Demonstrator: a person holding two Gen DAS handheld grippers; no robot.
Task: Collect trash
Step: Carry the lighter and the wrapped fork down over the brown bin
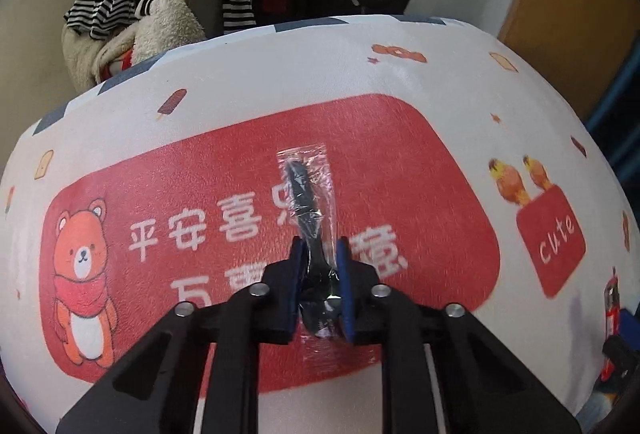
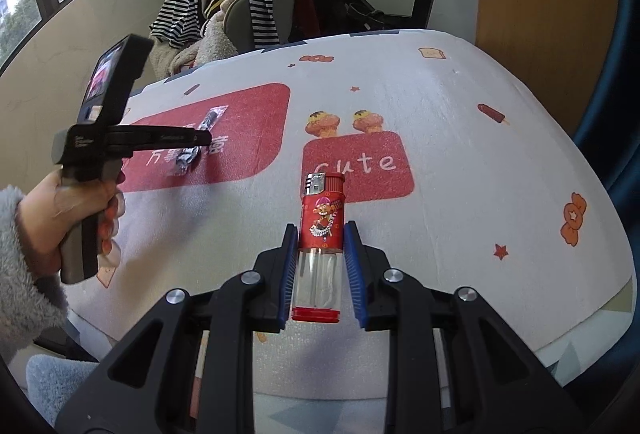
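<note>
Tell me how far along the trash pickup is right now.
Nothing looks collected yet, and no bin is in view. In hand: the left claw has its pads around the wrapped black spoon, and the right claw brackets the red lighter, with small gaps at the pads. Both items appear to lie on the printed table cover. Left: lifting both and dropping them wherever the trash goes.

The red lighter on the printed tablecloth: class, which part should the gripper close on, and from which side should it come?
Grip the lighter across its narrow width, around the lower body where red label meets clear tank. It lies flat with its metal head pointing away, so come from the base end, along its length. The right gripper already straddles it that way, pads flanking its long straight sides.
</note>
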